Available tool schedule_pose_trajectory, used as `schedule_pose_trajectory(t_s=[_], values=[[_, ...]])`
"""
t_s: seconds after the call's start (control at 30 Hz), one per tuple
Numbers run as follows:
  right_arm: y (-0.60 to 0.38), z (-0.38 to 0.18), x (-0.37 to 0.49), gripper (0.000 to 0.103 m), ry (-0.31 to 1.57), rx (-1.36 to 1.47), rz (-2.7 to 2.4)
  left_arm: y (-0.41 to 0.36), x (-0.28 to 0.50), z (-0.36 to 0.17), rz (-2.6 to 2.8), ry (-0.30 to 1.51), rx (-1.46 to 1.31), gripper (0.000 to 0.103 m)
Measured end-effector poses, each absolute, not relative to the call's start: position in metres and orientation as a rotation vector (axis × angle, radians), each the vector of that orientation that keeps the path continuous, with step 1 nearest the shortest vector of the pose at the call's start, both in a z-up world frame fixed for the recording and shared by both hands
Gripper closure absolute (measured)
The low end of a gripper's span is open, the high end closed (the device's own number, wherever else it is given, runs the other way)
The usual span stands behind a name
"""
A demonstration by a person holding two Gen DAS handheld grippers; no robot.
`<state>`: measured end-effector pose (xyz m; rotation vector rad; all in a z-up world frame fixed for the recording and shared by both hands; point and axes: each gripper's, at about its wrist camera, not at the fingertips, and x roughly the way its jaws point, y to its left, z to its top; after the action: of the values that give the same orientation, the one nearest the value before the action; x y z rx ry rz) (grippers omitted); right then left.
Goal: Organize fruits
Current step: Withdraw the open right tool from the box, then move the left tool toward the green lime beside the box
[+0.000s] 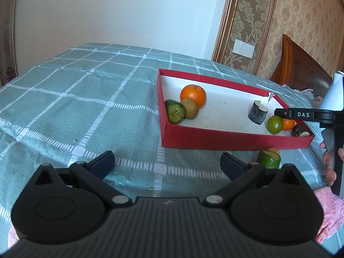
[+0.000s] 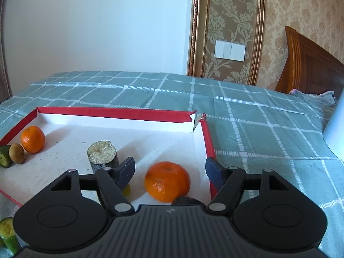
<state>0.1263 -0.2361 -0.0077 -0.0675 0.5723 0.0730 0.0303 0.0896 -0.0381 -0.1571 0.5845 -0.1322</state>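
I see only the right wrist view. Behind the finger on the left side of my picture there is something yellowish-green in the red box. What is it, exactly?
Observer: It is a round green fruit. It lies in the red box, right beside the orange that sits between the open jaws of your right gripper.
Operator: Thank you. And the left gripper, does it hold anything?
Observer: No. The left gripper is open with nothing between its jaws, over the bedspread in front of the box.
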Motion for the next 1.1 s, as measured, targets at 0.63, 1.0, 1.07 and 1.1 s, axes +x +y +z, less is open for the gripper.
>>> schedule_pose_trajectory(t_s=[0.63, 1.0, 1.07, 1.1], values=[[-0.247, -0.001, 0.07, 0.016, 0.527, -0.016, 0.105, 0.086, 0.03, -0.038, -0.123, 0.593, -0.129, 0.0], [-0.256, -0.006, 0.039, 0.013, 0.534, 0.026, 0.132, 0.088, 0.016, -0.037, -0.166, 0.562, -0.144, 0.0], [-0.256, -0.006, 0.035, 0.013, 0.533, 0.022, 0.129, 0.082, 0.009, -0.035, -0.196, 0.557, -0.139, 0.0], [-0.256, -0.007, 0.036, 0.012, 0.54, 0.017, 0.128, 0.079, 0.005, -0.034, -0.211, 0.545, -0.137, 0.0]])
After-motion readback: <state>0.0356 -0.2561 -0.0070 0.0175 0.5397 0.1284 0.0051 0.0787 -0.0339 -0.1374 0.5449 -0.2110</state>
